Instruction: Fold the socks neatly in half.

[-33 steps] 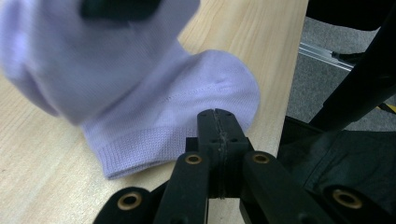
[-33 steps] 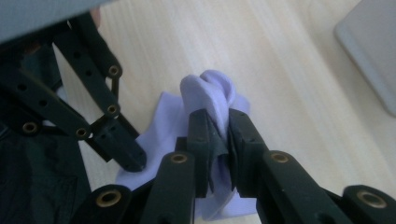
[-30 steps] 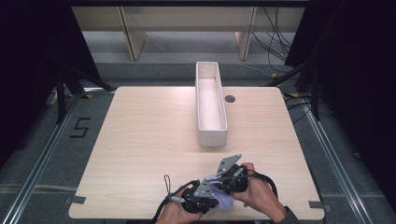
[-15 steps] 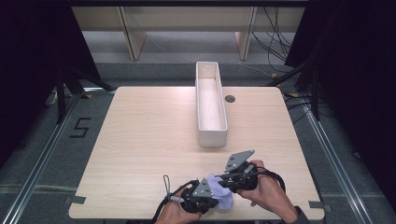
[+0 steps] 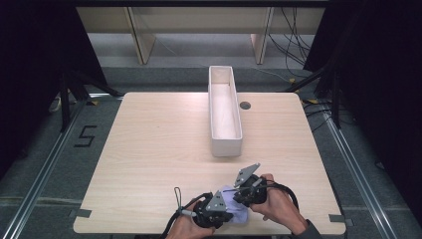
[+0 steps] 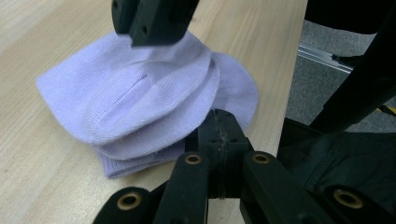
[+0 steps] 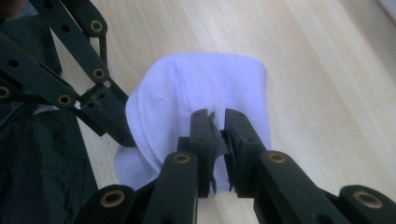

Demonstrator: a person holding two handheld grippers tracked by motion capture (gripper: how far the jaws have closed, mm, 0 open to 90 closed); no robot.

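Observation:
A folded lavender sock (image 5: 238, 208) (image 6: 140, 102) (image 7: 210, 84) lies near the table's front edge. My left gripper (image 5: 225, 209) (image 6: 223, 133) is shut on the sock's near edge; in the right gripper view its jaws (image 7: 116, 128) come in from the left. My right gripper (image 5: 235, 195) (image 7: 214, 116) points down at the sock's top layer, and its tips (image 6: 154, 25) rest on the cloth. Its jaws have just been closing. A narrow gap remains between them, with frayed pad in it and no cloth that I can make out.
A long white bin (image 5: 226, 145) stands lengthwise at the table's middle back. A small dark disc (image 5: 245, 105) is set in the tabletop to its right. The table's front edge (image 5: 149, 230) runs just behind both hands.
The right hand swung out to the right and then dropped back onto the sock. The left hand and the sock kept still.

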